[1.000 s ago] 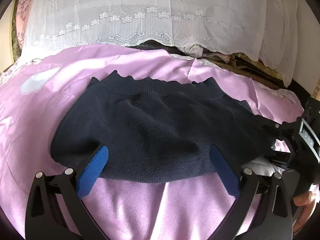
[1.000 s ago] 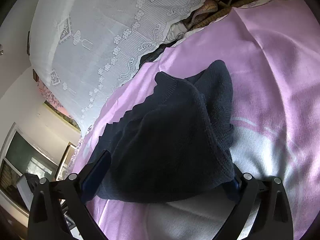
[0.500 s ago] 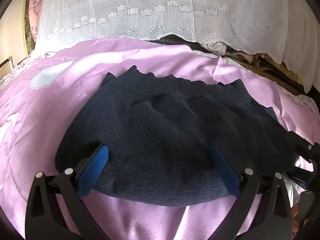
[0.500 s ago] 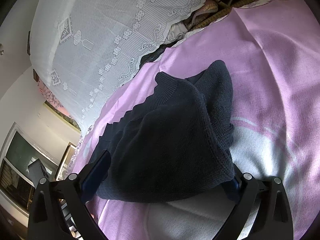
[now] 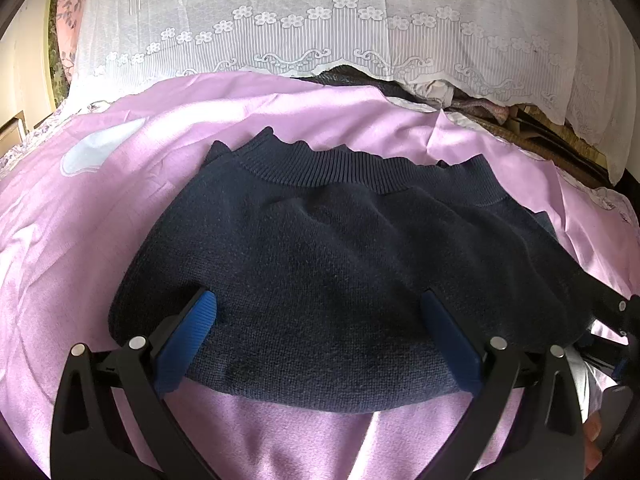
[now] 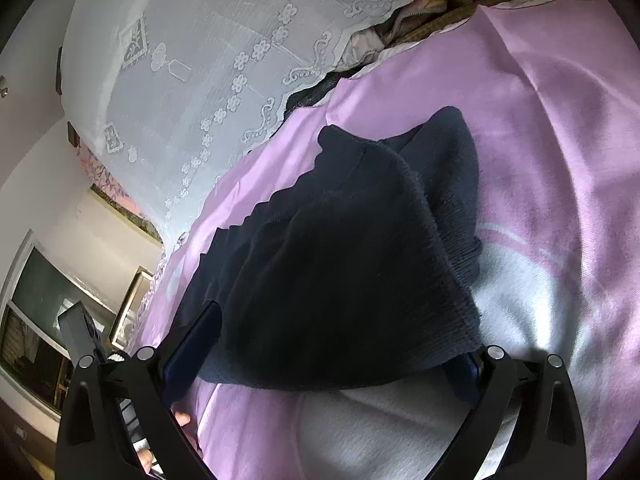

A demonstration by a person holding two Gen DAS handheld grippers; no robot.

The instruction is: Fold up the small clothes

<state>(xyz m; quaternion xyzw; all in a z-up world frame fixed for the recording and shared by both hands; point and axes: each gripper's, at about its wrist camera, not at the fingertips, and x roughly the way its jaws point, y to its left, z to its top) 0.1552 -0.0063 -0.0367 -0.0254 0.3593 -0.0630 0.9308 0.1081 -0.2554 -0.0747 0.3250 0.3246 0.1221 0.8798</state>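
left gripper point(image 5: 316, 336) sits low over the near edge of the navy knit garment point(image 5: 340, 264), jaws spread wide, blue pads point(image 5: 188, 336) either side of the fabric w/ nothing pinched. right gripper point(image 6: 320, 344) is at the garment's other end, jaws also apart; its right pad is mostly hidden under the knit edge, so i can't tell if it touches cloth there. garment point(image 6: 340, 264) lies on the pink bedsheet point(image 5: 100, 208), ribbed scalloped hem point(image 5: 352, 168) on the far side from the left cam, body bunched & humped rather than flat. from the right cam i see one end folded up into a peak, w/ a pale patch on the sheet just beside it. white lace curtain point(image 5: 320, 20) hangs behind the bed. bit of a hand shows at the lower edge of both views.
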